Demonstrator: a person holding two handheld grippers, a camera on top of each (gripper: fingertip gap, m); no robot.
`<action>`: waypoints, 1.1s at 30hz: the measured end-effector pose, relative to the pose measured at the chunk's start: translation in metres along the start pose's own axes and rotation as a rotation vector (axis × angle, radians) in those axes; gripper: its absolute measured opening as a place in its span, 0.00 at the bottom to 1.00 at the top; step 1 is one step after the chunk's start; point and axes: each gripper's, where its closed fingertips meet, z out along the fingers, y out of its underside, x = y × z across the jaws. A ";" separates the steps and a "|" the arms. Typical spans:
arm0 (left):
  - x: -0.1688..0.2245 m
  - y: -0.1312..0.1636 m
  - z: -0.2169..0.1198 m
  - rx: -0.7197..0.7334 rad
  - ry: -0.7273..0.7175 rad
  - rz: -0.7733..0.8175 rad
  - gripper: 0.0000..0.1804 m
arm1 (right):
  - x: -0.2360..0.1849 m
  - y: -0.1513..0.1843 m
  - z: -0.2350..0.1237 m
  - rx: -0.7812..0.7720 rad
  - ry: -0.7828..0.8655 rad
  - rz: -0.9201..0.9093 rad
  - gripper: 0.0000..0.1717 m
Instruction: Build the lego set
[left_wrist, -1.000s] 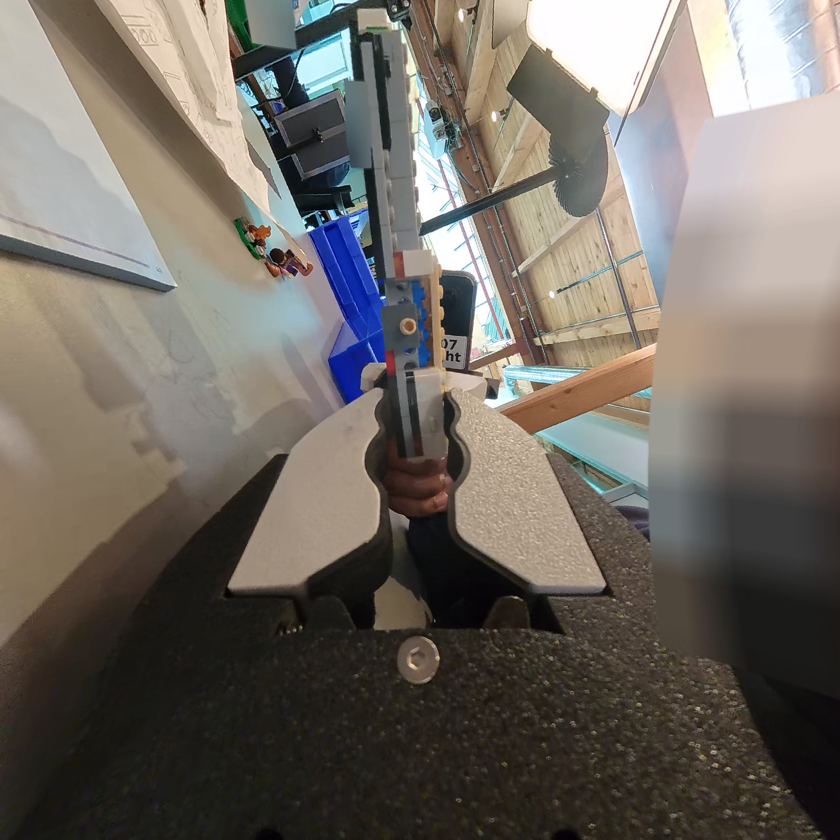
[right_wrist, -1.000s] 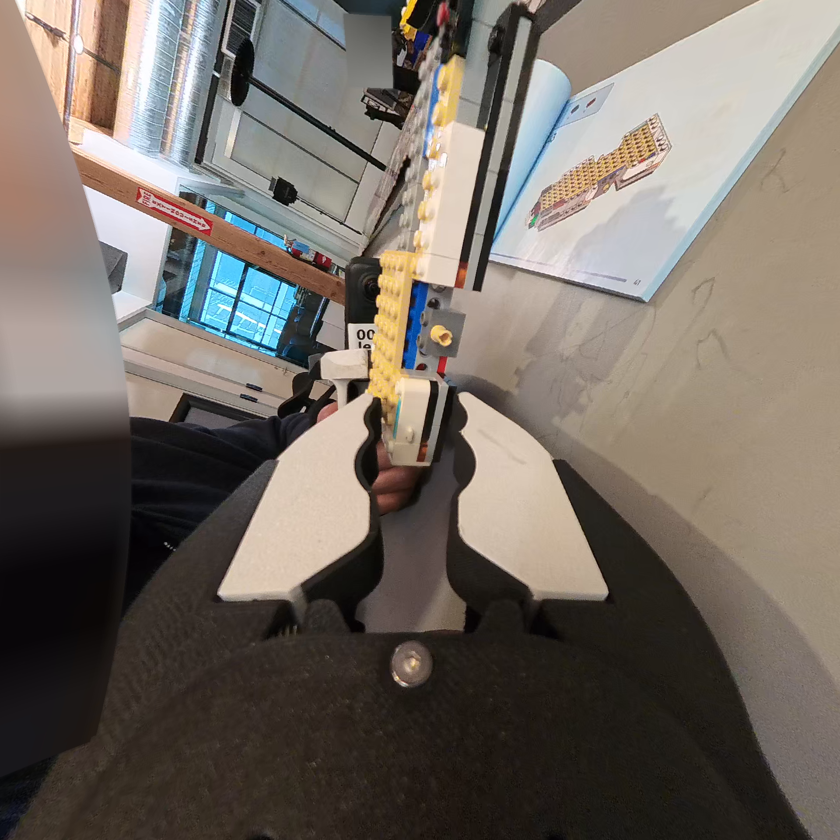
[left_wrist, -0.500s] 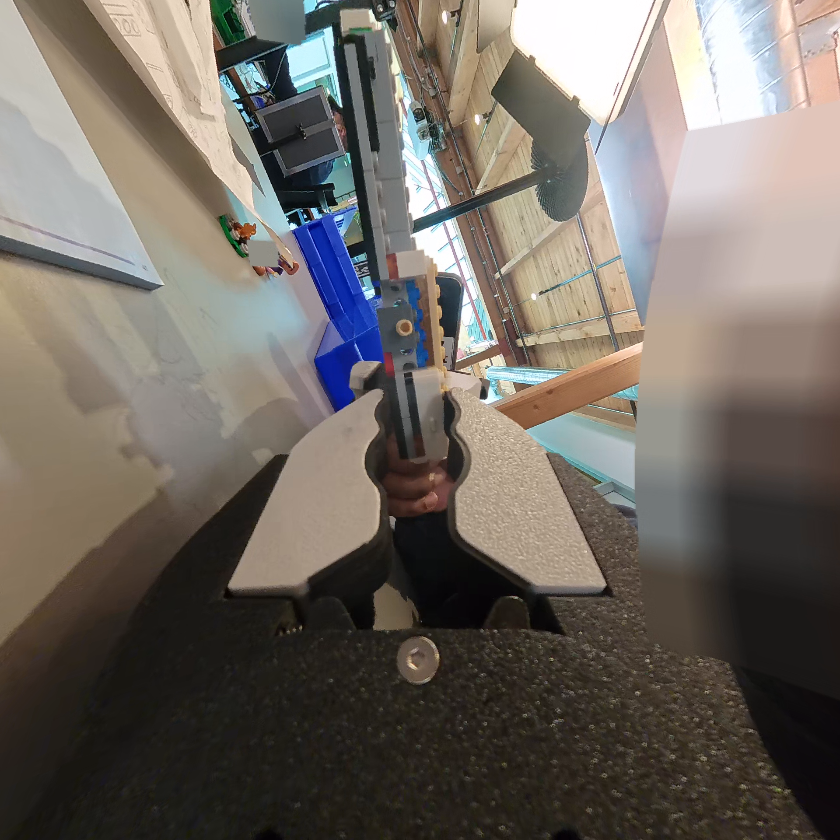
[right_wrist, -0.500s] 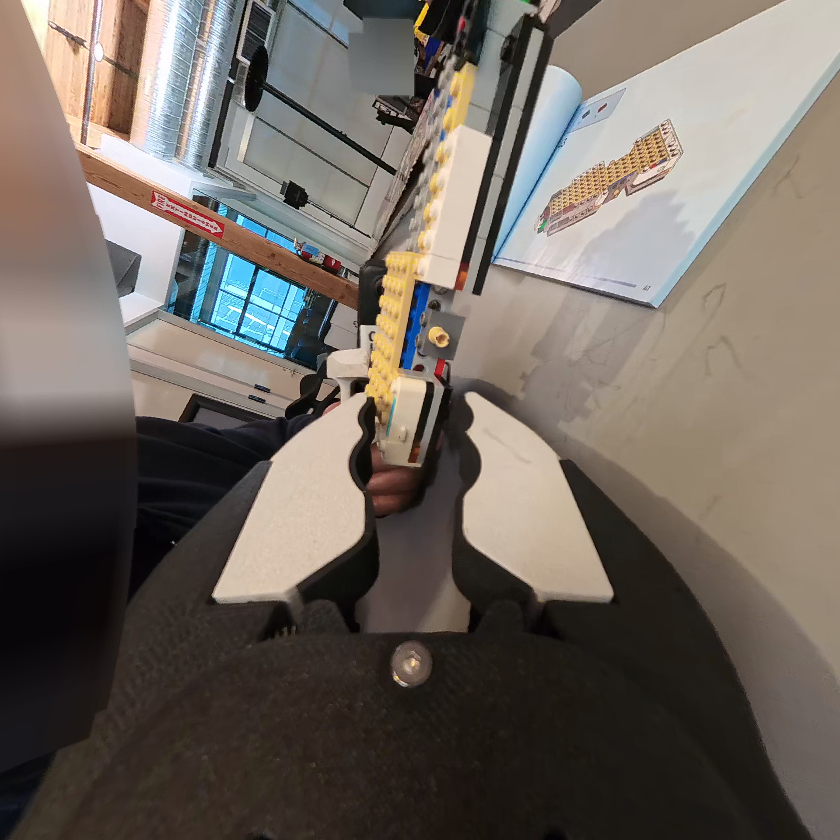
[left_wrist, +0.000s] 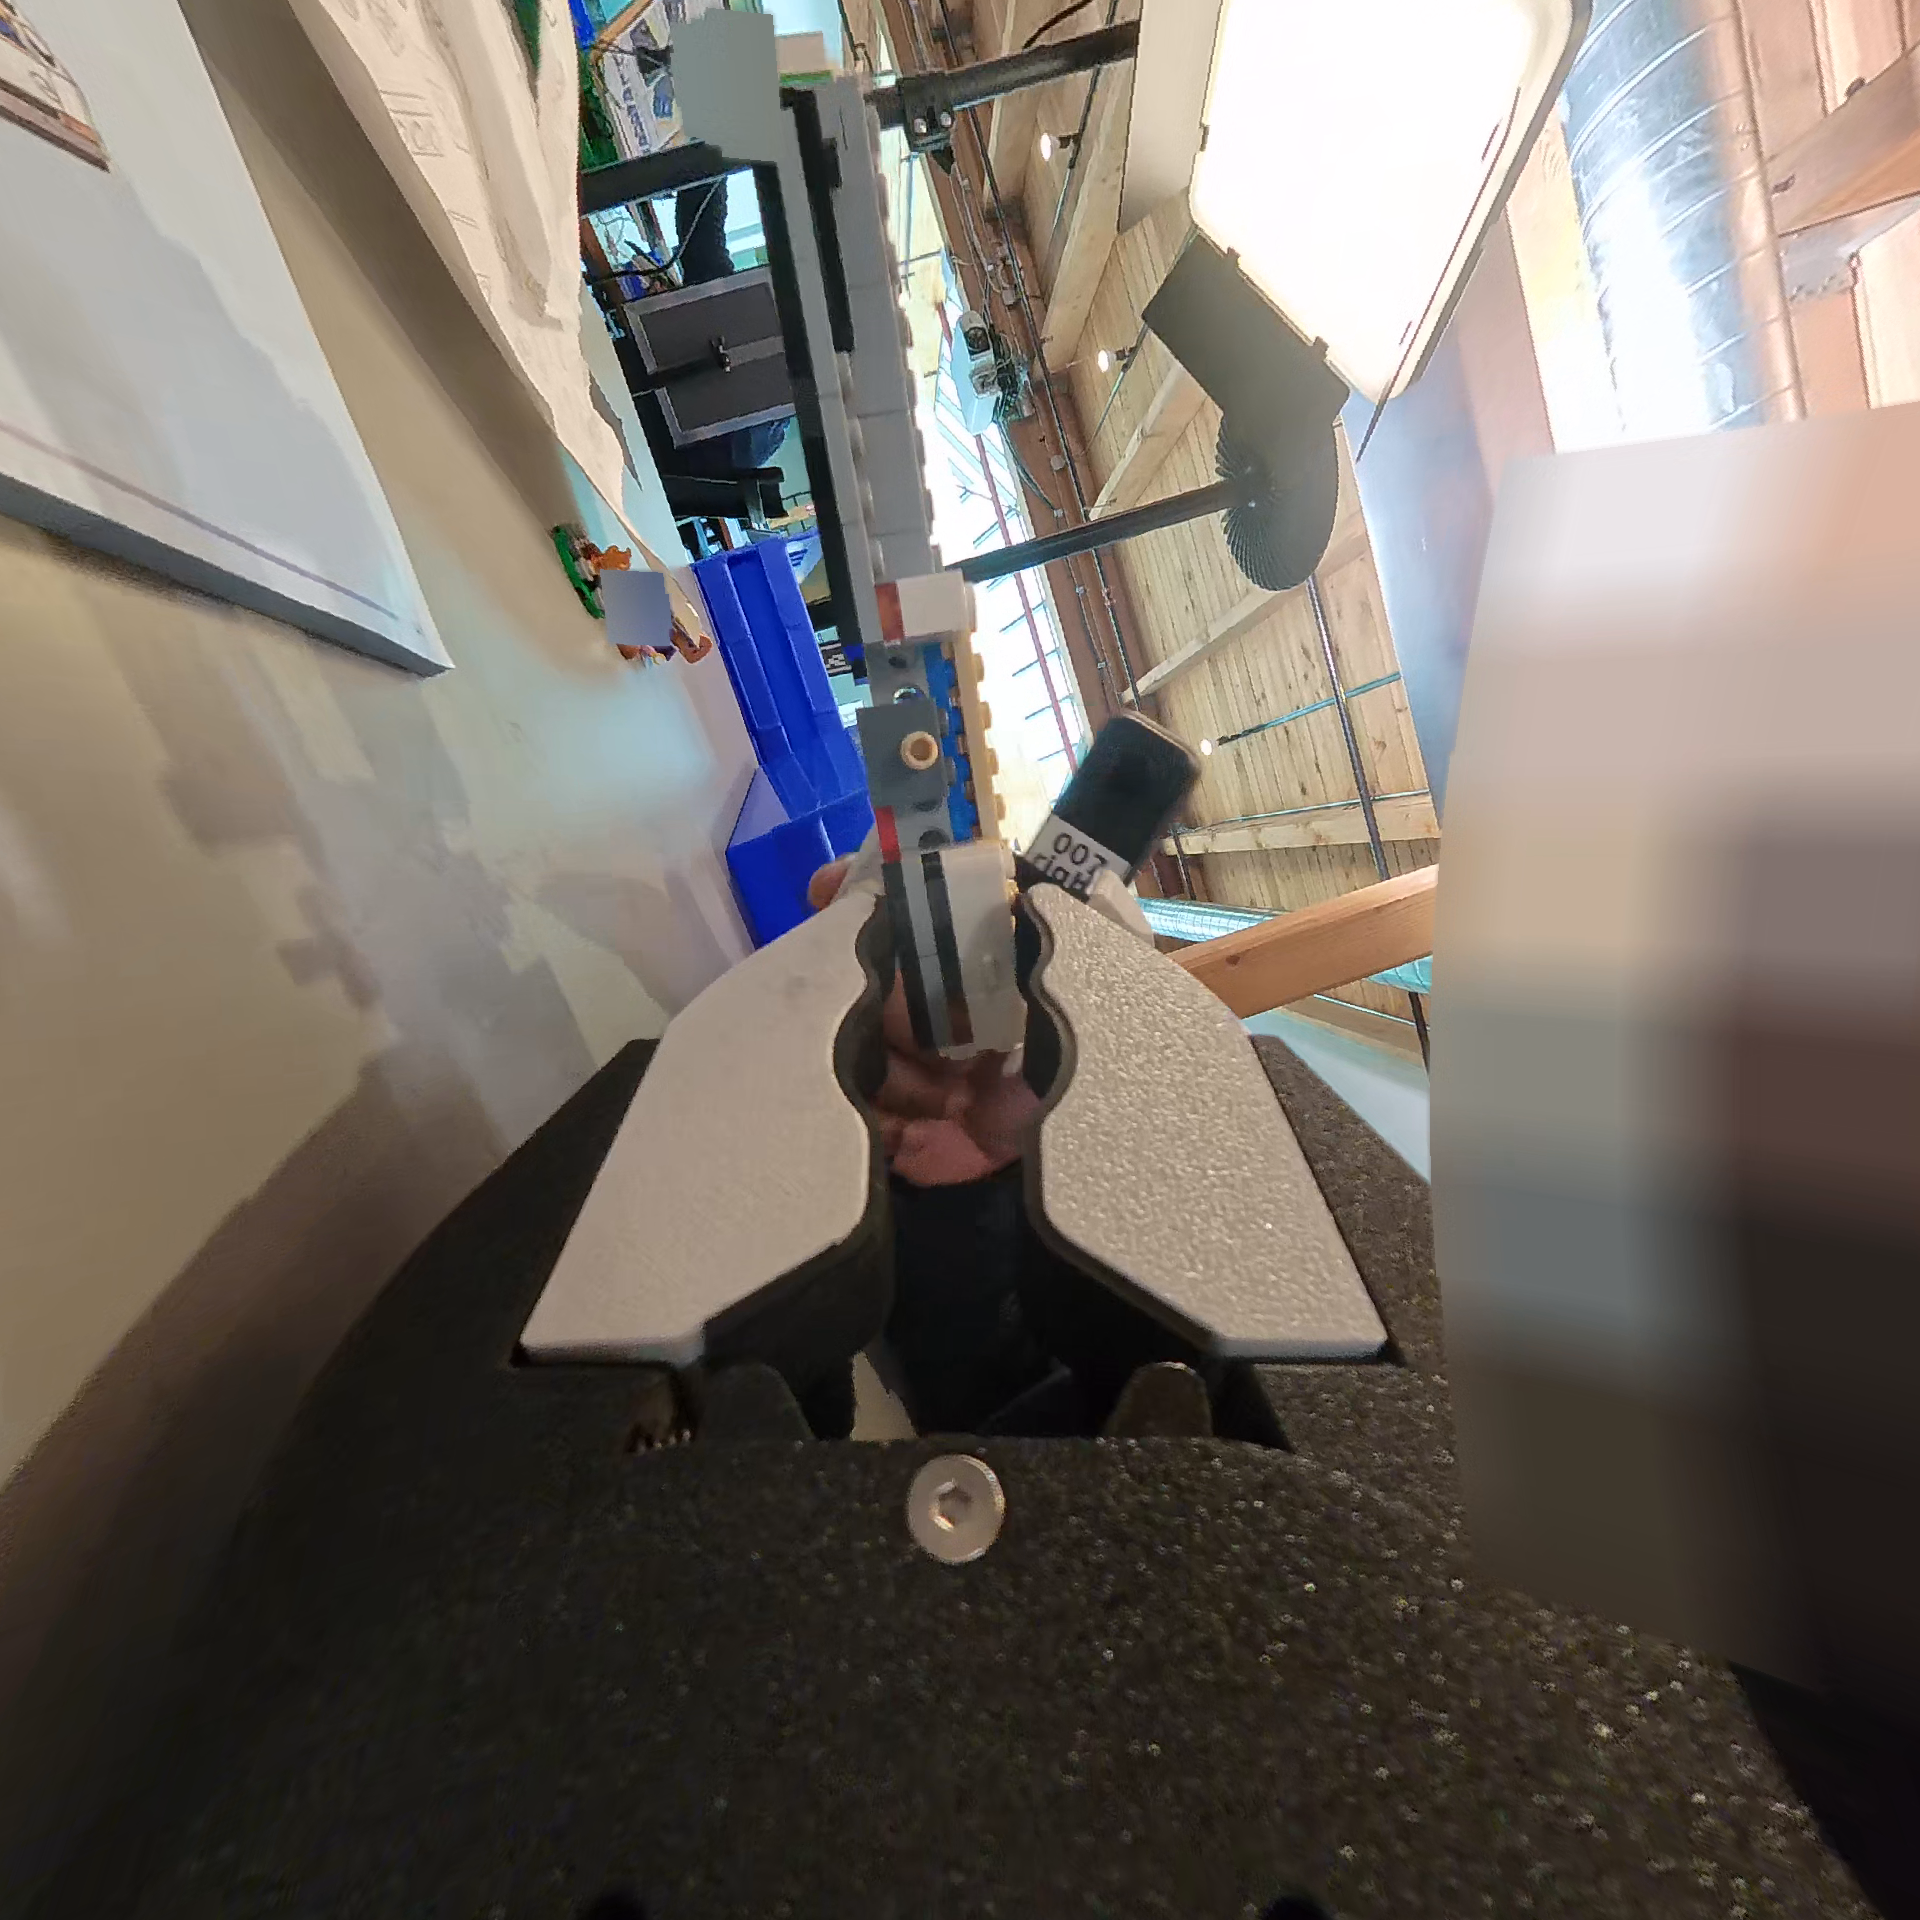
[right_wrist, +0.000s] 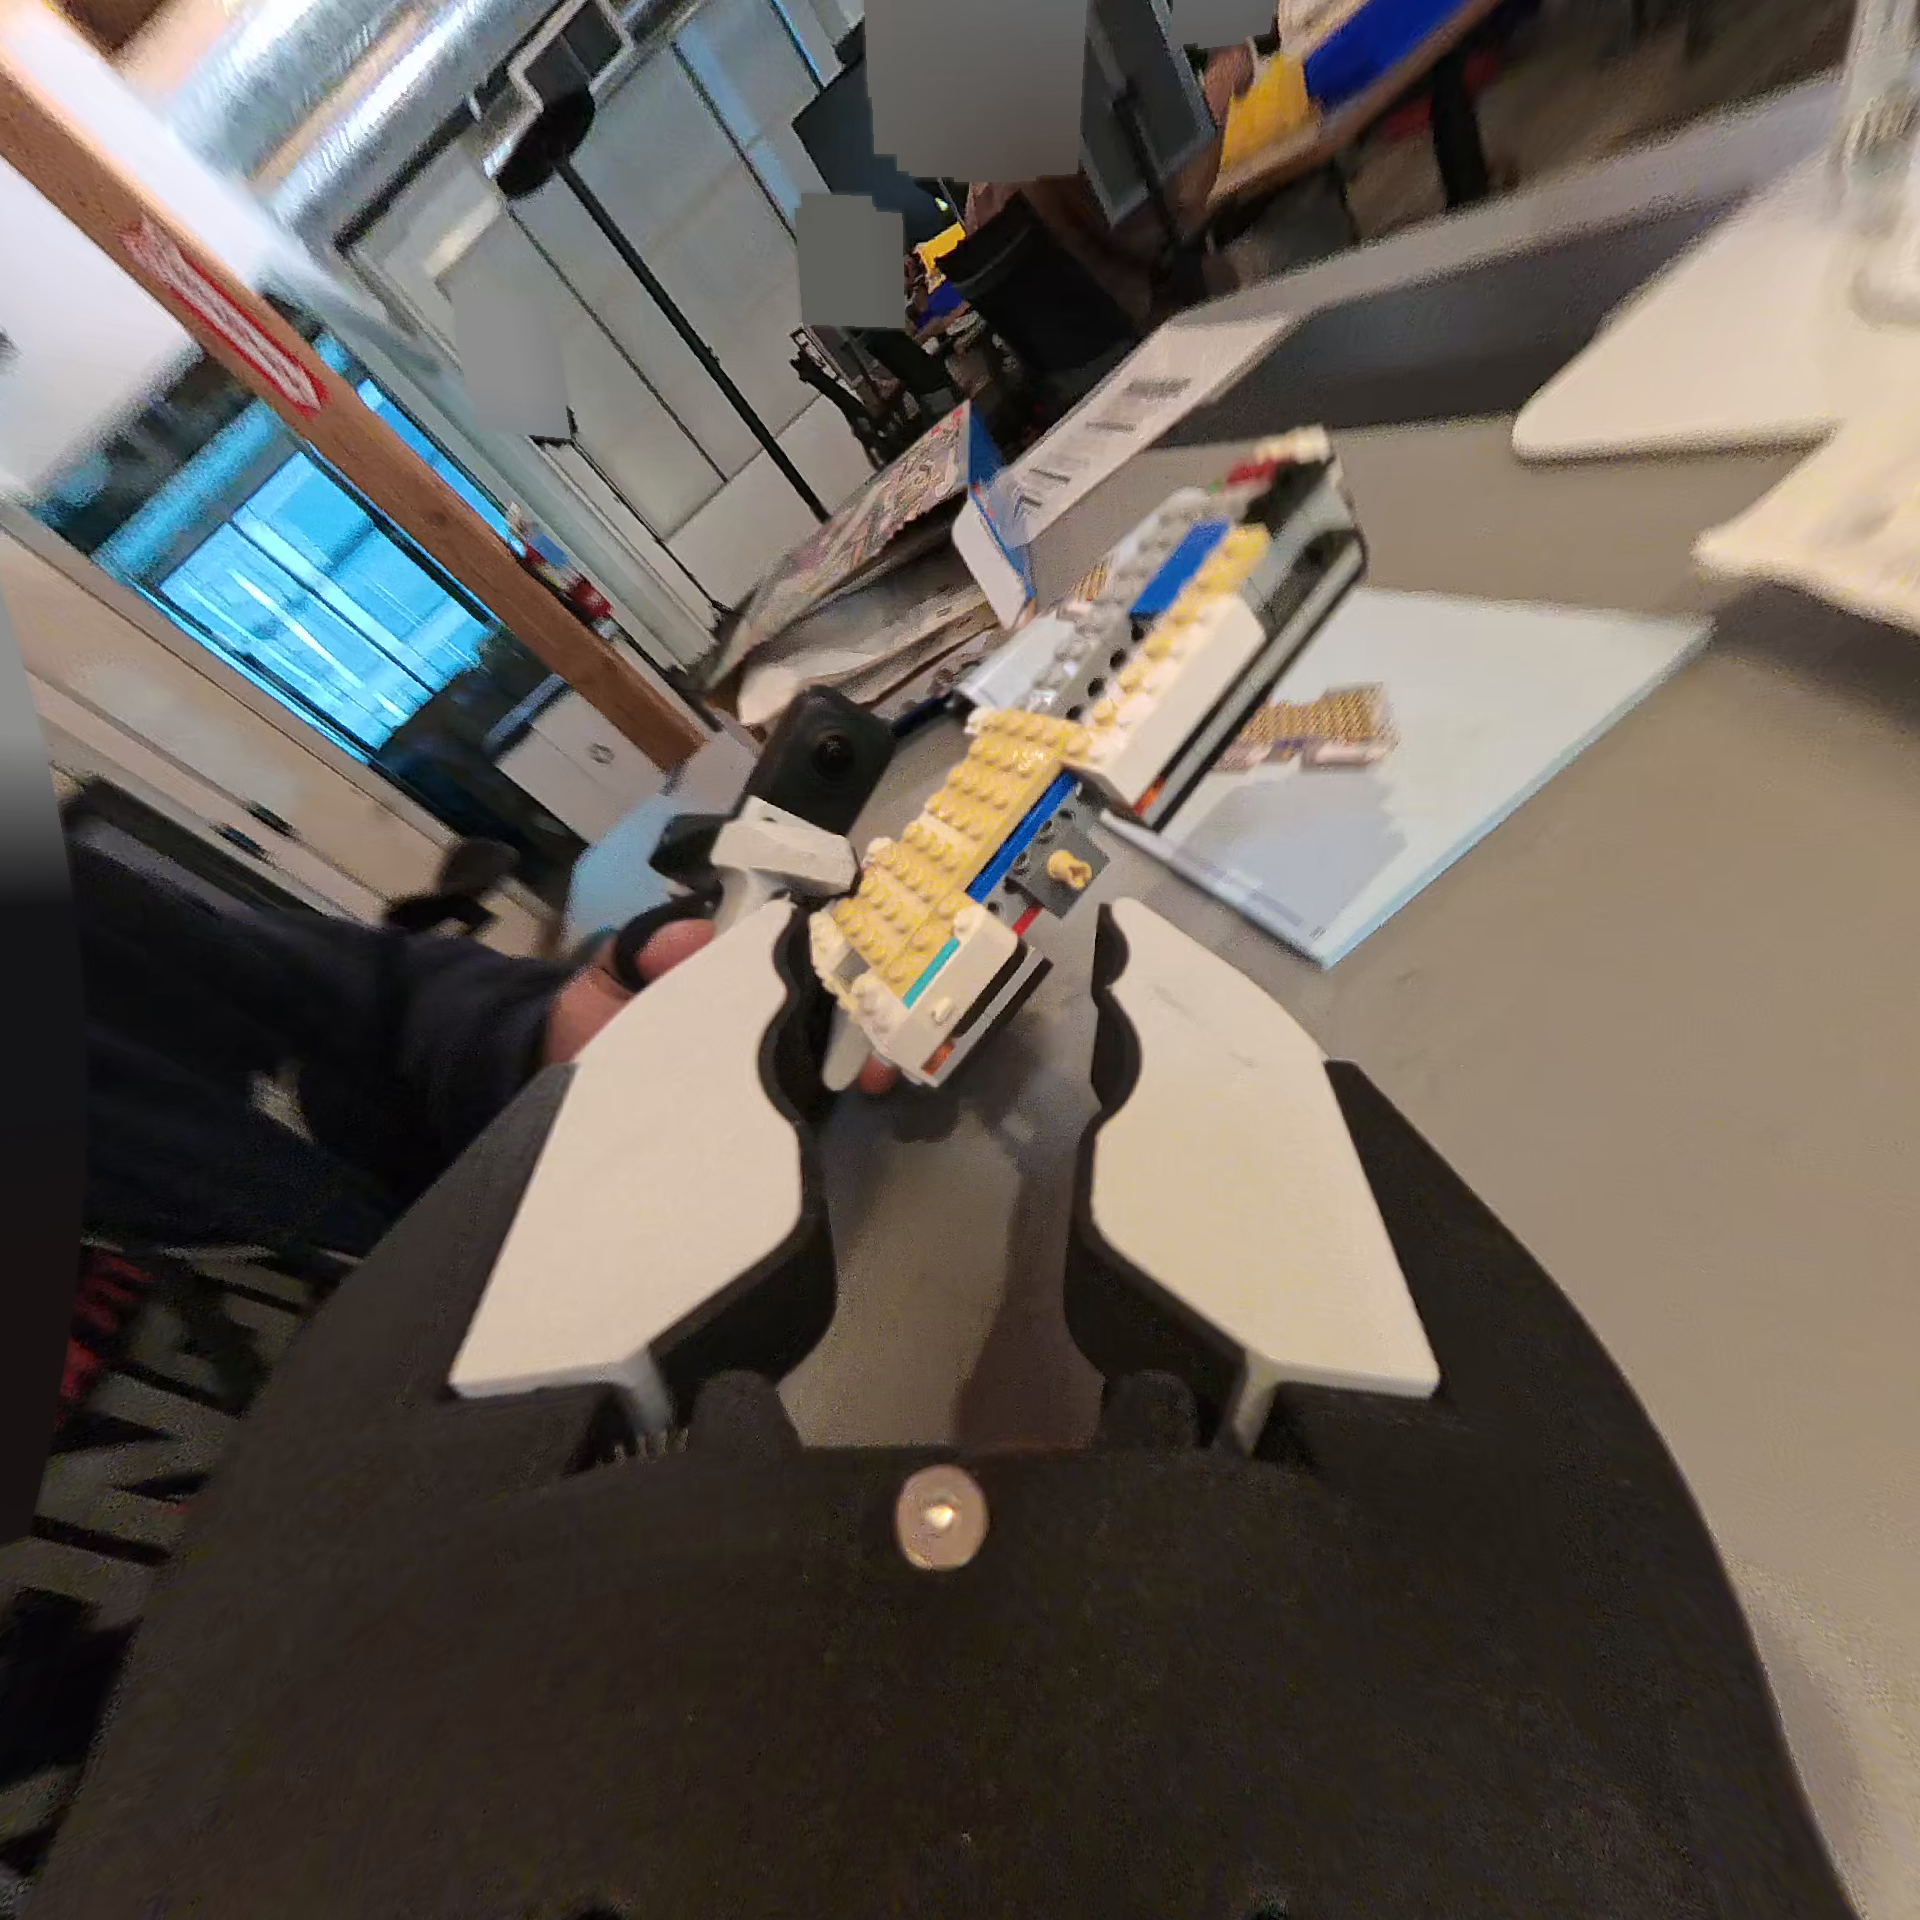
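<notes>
The left hand-held gripper (left_wrist: 954, 961) clenched one end of a long brick model (left_wrist: 940, 790) while the right hand-held gripper (right_wrist: 940, 961) stood released around it.

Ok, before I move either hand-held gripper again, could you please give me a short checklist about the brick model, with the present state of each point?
1. Left hand-held gripper clamps the brick model's end: ok.
2. Right hand-held gripper open: ok, the table shows between one finger and the model.
3. Its other finger clear of the model: cannot tell.
4. Model's far end resting on the booklet: cannot tell.
5. Right wrist view sharp: not ok, blurred.
</notes>
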 end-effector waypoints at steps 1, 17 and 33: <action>-0.001 -0.001 -0.001 0.002 -0.004 -0.011 0.12 | -0.001 -0.002 -0.002 0.006 0.022 -0.110 0.30; 0.000 -0.010 -0.008 0.012 0.003 -0.150 0.12 | -0.003 0.017 0.019 -0.061 0.533 -1.774 0.41; -0.004 -0.015 -0.014 0.036 -0.046 -0.095 0.12 | 0.001 0.000 0.037 -0.051 0.760 -1.938 0.30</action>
